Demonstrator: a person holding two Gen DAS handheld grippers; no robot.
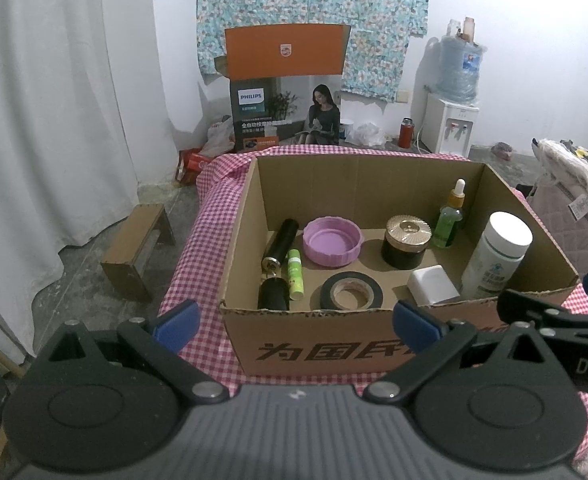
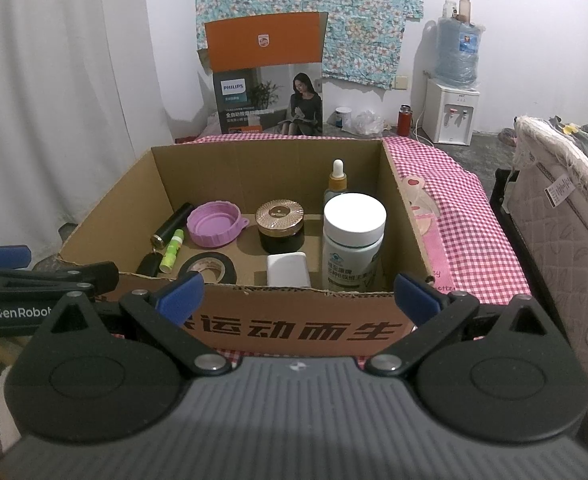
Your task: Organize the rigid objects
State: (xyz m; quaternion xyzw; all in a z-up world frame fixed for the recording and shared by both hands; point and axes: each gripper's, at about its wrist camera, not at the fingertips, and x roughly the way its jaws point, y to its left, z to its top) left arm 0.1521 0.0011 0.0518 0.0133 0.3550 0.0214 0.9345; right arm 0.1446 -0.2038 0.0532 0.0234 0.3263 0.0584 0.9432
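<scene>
An open cardboard box (image 1: pixel 334 344) (image 2: pixel 294 320) stands on a pink checked cloth. Inside lie a black cylinder (image 1: pixel 279 246), a green tube (image 1: pixel 295 274), a pink lid (image 1: pixel 332 240), a roll of black tape (image 1: pixel 352 292), a dark jar with a gold lid (image 1: pixel 406 242), a green dropper bottle (image 1: pixel 450 216), a white block (image 1: pixel 434 284) and a tall white bottle (image 1: pixel 496 256) (image 2: pixel 354 236). My left gripper (image 1: pixel 296 318) hangs open in front of the box's near wall, holding nothing. My right gripper (image 2: pixel 298 296) is open too, level with the same wall and empty.
The checked cloth (image 2: pixel 454 208) runs on to the right of the box, with a pink patch (image 2: pixel 420 204) on it. A mattress edge (image 2: pixel 566 232) stands at the right. Behind are a printed carton (image 1: pixel 285 92), a water dispenser (image 1: pixel 452 120) and a small wooden stool (image 1: pixel 137 248) at the left.
</scene>
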